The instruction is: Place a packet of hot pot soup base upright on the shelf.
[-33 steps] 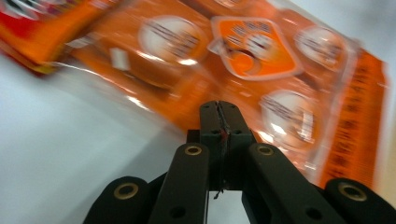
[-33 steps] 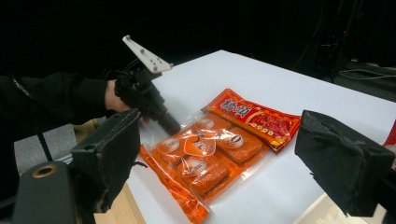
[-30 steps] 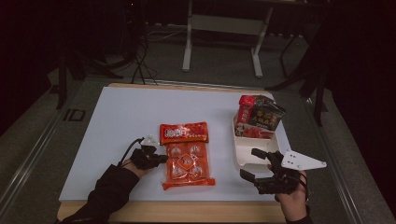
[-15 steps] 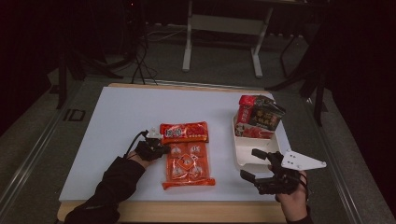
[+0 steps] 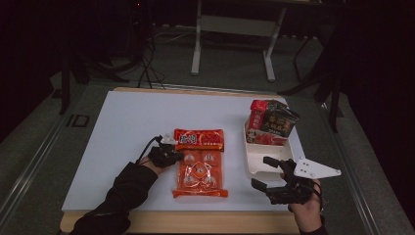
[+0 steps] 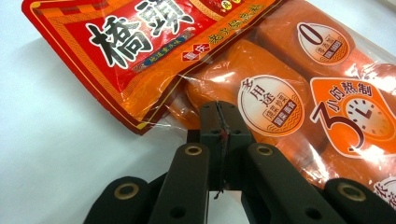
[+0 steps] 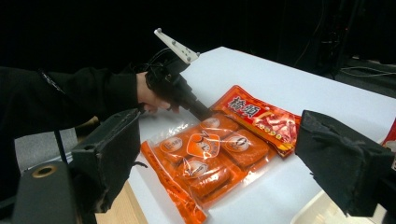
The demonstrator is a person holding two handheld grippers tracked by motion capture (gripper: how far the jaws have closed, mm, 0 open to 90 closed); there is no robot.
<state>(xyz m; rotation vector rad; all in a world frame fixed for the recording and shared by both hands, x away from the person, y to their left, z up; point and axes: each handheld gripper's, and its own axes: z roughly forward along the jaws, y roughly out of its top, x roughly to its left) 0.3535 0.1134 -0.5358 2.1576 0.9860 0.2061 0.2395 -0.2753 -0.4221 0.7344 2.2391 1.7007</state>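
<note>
Orange plastic wraps the pack of sauce blocks (image 5: 200,169), which lies flat near the middle of the white surface (image 5: 122,127), its red printed header toward the far side and its clear sealed end toward the near edge. In the left gripper view the header carries large dark characters and the blocks below it show round and orange labels.

Left tool (image 5: 172,154) sits at the pack's left edge, just below the header. In the left gripper view its two black jaws stand pressed together with no gap between the pads, their tips at the clear film where the header meets the first block; whether a fold of film is pinched between them cannot be told. In the right gripper view the same tool (image 7: 198,108) reaches in from the left, held by a hand in a black sleeve (image 7: 70,100), its tip on the pack's far-left corner.

Right tool (image 5: 268,174) hovers at the near right of the surface, jaws spread wide and holding nothing, just near a white tray (image 5: 254,159). At the tray's far end stand a red packet (image 5: 257,115) and a dark packet (image 5: 279,122), touching each other.
</note>
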